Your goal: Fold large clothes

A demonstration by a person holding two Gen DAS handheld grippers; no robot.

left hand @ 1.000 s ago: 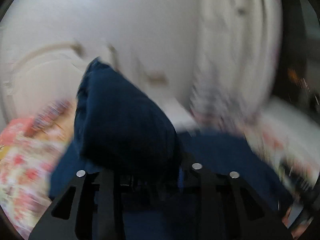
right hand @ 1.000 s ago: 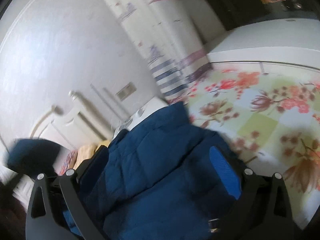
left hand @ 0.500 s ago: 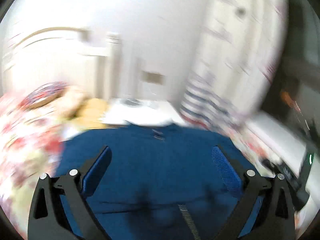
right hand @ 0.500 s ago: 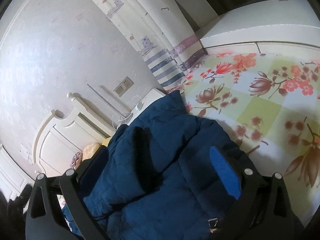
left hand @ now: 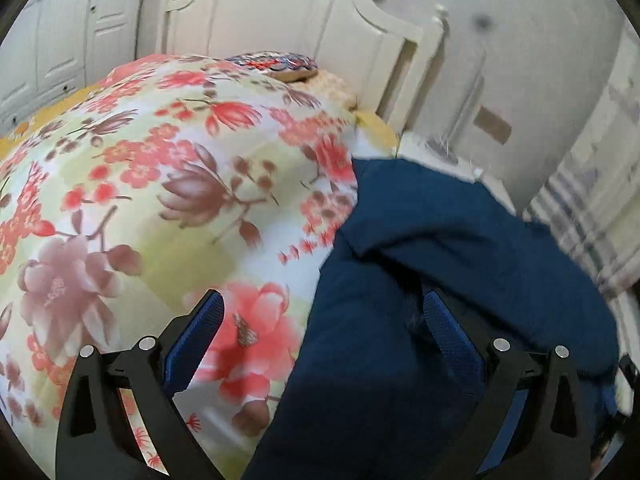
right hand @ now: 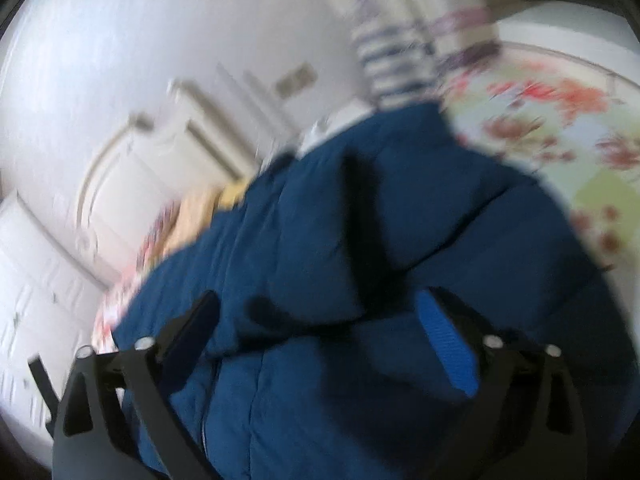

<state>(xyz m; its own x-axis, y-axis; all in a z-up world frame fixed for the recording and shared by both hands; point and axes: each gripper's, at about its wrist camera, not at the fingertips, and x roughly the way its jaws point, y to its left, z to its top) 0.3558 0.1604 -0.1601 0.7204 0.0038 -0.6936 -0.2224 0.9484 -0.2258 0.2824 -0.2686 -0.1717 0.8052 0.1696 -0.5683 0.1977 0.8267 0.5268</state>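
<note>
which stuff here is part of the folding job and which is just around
Job:
blue padded jacket
left gripper, open
right gripper, open

Just around:
floral quilt
patterned pillow
white headboard
striped curtain

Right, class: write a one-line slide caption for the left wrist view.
Open left gripper hovers over a navy padded jacket lying on a floral quilt.

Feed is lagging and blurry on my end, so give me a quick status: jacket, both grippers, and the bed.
Blue jacket: bunched on the bed, not flat.
Left gripper: open, holding nothing.
Right gripper: open, over the jacket.
Floral quilt: spread over the bed.
</note>
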